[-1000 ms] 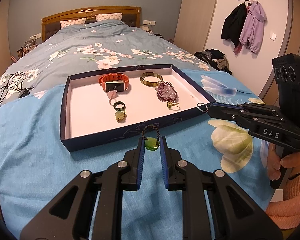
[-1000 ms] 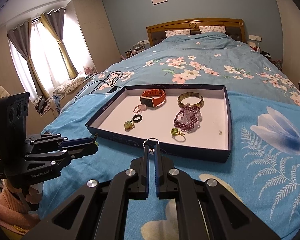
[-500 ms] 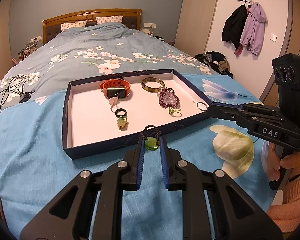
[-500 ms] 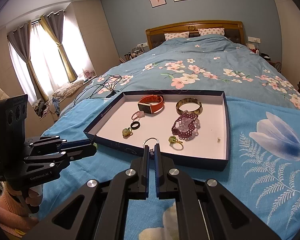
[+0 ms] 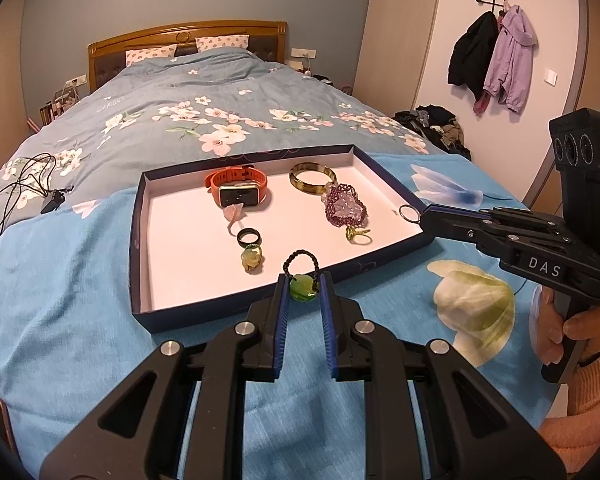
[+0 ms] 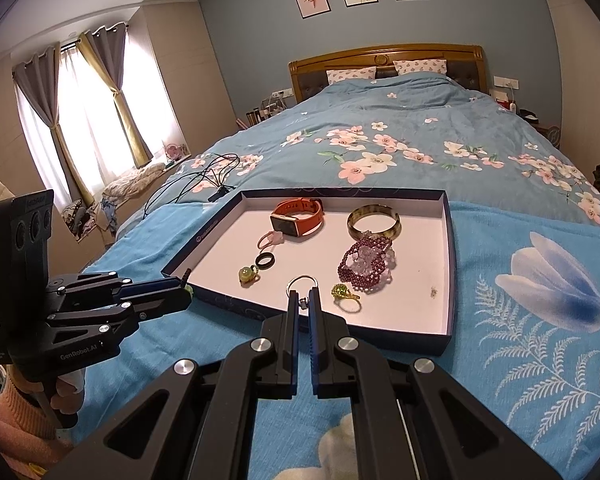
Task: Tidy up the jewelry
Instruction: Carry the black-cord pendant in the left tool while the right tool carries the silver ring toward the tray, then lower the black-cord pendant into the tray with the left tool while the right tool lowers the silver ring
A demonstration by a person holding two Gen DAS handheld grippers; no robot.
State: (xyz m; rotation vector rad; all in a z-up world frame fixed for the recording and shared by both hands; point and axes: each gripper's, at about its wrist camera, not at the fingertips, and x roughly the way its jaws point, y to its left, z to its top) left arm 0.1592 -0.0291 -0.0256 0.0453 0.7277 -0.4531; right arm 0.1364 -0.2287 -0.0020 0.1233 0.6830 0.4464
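— Although the left gripper (image 5: 304, 286) stands only narrowly apart, what does it pinch?
— A flat, glassy green pendant (image 5: 303, 289), clamped between ribbed blue pads; its dark braided cord loop (image 5: 300, 260) arches above the tips. How the cord joins the stone is hidden by the fingers.
— And the right gripper (image 6: 304, 300)?
— Closed tight on a thin silver ring (image 6: 302, 282); only the upper arc of the hoop shows, plus a small bead-like bit between the pads that I can't make out.
— Where is the rest?
— Inside the shallow navy tray (image 6: 404, 338) with its white floor, lying on the blue floral bedspread (image 6: 520, 320): an orange rubbery watch (image 6: 298, 218), a mottled olive bangle (image 6: 374, 222), a bunched purple beaded bracelet (image 6: 366, 262), a matte black ring (image 6: 266, 261). A tiny speck (image 6: 433, 291) near the tray's right wall is too small to identify.
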